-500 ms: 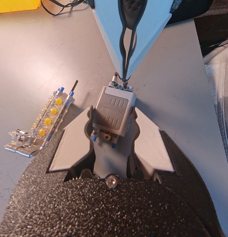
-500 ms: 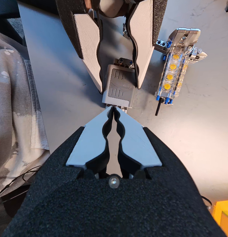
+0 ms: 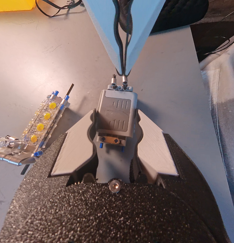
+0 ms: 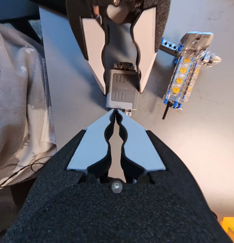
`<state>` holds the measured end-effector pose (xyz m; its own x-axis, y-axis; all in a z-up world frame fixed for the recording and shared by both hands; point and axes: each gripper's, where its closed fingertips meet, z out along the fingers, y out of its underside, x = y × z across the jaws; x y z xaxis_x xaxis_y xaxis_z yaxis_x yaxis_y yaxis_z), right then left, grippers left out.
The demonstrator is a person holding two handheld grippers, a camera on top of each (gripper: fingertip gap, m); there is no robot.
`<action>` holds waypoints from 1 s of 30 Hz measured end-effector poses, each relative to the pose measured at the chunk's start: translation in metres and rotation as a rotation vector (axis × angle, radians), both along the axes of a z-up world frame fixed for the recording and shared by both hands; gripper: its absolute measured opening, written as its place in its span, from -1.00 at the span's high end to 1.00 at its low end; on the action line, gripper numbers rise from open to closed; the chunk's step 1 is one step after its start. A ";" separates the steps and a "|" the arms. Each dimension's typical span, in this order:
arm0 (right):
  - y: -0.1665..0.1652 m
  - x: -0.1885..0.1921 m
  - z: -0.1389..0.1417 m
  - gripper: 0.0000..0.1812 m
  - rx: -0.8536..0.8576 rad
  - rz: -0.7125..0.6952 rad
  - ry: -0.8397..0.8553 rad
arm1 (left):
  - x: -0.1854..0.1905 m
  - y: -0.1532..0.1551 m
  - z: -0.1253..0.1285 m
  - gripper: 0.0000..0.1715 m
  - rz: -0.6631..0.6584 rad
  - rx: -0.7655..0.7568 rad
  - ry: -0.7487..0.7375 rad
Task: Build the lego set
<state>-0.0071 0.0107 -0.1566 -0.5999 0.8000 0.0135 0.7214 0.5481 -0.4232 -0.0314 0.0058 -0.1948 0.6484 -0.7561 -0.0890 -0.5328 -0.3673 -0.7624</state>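
Note:
My left gripper is shut on a grey motor block and holds it by its two sides just above the grey table. Two small grey pins stick out of the block's far end. My right gripper, with light blue fingers, is shut, and its tips touch that end of the block. It comes in from the top of the left wrist view, with its tips at the right-hand pin. I cannot tell whether it pinches anything. The left gripper shows opposite in the right wrist view.
A clear brick engine with yellow studs lies on the table left of the block, and also shows in the right wrist view. A yellow bin and a black cable lie at the far left. The table edge and pale cloth are on the right.
The motor block and my left gripper have turned slightly and now sit squarer to the right gripper. The right gripper's tips have drawn back a little and stay shut at the pins.

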 end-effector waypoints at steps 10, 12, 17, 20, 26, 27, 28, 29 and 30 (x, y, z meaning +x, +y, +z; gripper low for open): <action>0.003 0.002 -0.011 1.00 0.119 0.035 -0.059 | 0.000 0.000 0.000 0.34 0.011 -0.004 -0.005; 0.003 0.002 -0.013 1.00 0.126 0.029 -0.059 | 0.000 0.000 0.000 0.33 0.016 -0.008 -0.004; 0.000 0.001 -0.030 0.99 0.150 0.031 -0.072 | 0.002 -0.002 0.000 0.33 0.014 -0.018 -0.010; -0.003 -0.003 -0.028 1.00 0.138 0.036 -0.043 | 0.004 -0.004 -0.001 0.31 0.014 -0.035 -0.010; -0.004 -0.006 0.002 0.96 -0.030 0.001 0.016 | 0.003 -0.005 -0.001 0.32 0.016 -0.043 -0.026; -0.002 -0.002 0.004 0.91 -0.022 0.022 0.000 | 0.004 -0.006 -0.001 0.32 0.011 -0.047 -0.036; -0.002 0.003 0.004 0.88 -0.001 0.053 -0.018 | 0.004 -0.007 0.000 0.31 0.002 -0.056 -0.052; -0.001 0.007 0.000 0.83 0.027 0.082 -0.037 | 0.005 -0.009 0.002 0.28 -0.010 -0.069 -0.075; 0.000 0.011 -0.004 0.82 0.059 0.106 -0.050 | 0.005 -0.010 0.004 0.26 -0.016 -0.078 -0.100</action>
